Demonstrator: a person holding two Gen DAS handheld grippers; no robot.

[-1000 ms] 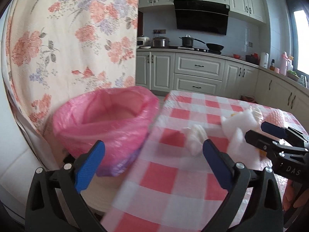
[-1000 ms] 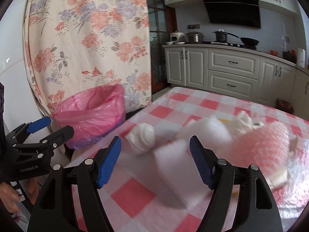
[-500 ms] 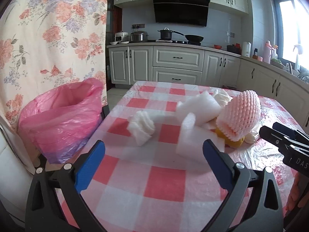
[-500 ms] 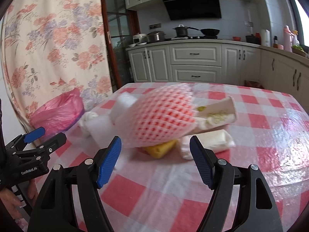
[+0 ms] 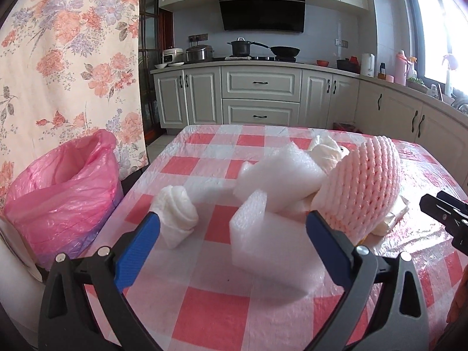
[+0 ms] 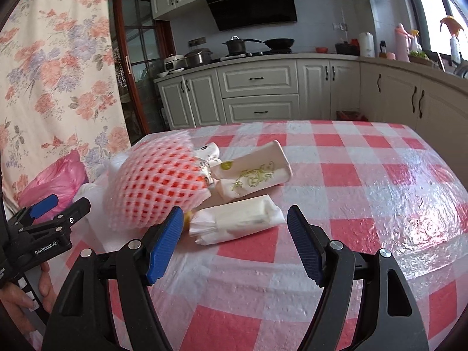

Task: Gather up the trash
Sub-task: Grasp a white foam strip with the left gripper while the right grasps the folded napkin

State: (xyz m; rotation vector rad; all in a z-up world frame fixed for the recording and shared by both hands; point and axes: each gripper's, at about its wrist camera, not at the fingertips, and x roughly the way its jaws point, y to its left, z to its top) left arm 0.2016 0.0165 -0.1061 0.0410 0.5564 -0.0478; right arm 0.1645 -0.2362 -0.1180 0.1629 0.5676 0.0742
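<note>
Both your claws stand wide apart and hold nothing. Your left gripper (image 5: 232,241) has swung off the bin and now frames the white foam block (image 5: 263,234), with the rolled tissue (image 5: 178,204) just beside it near the table's left edge. Your right gripper (image 6: 234,239) has swept from the foam to the wrapped tissue packet (image 6: 237,222). Farther in lie the pink foam fruit net (image 6: 158,187) and the paper cup (image 6: 257,172). The pink-lined trash bin (image 5: 64,193) waits off the left edge, so I judge no piece is picked up yet.
</note>
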